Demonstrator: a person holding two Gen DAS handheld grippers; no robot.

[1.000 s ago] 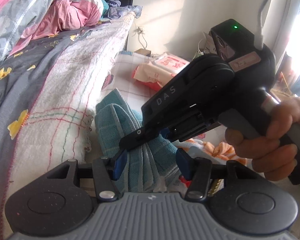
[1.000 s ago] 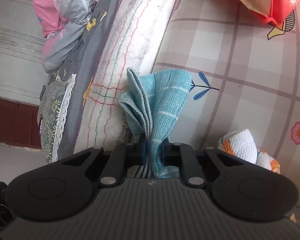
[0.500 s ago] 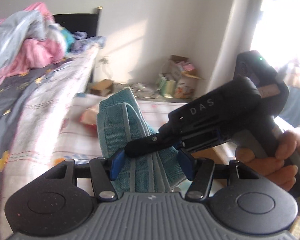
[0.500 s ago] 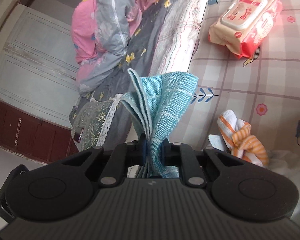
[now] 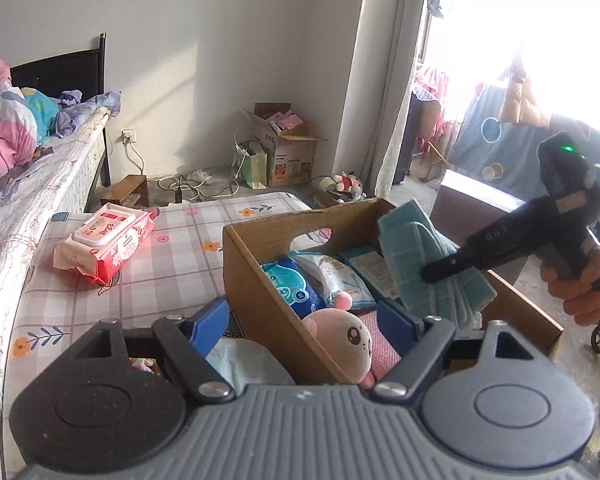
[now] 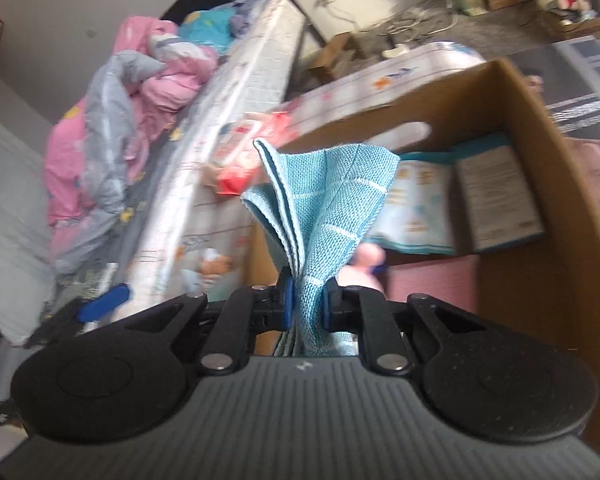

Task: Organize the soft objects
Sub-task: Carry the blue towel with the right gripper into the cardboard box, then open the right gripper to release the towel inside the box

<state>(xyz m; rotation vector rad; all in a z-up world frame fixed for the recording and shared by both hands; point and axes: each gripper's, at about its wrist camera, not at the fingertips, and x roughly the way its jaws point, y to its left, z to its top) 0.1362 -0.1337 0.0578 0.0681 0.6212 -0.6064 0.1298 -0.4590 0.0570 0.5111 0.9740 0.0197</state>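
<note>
My right gripper (image 6: 306,304) is shut on a folded teal towel (image 6: 328,204) and holds it in the air above an open cardboard box (image 6: 548,152). In the left wrist view the towel (image 5: 424,264) hangs over the box (image 5: 256,276) at its right side, with the right gripper (image 5: 436,274) clamped on it. My left gripper (image 5: 304,320) is open and empty, low at the box's near corner. Inside the box lie a pink plush toy (image 5: 346,338) and several wipe packs (image 5: 296,284).
A red and white wipes pack (image 5: 106,242) lies on the checked mat (image 5: 160,280) to the left. A bed with pink and grey bedding (image 5: 4,140) runs along the left. Boxes and cables (image 5: 276,156) sit by the far wall.
My right gripper has lifted the teal towel from the mat by the bed and carried it right, over the cardboard box. My left gripper has opened wider and swung toward the box.
</note>
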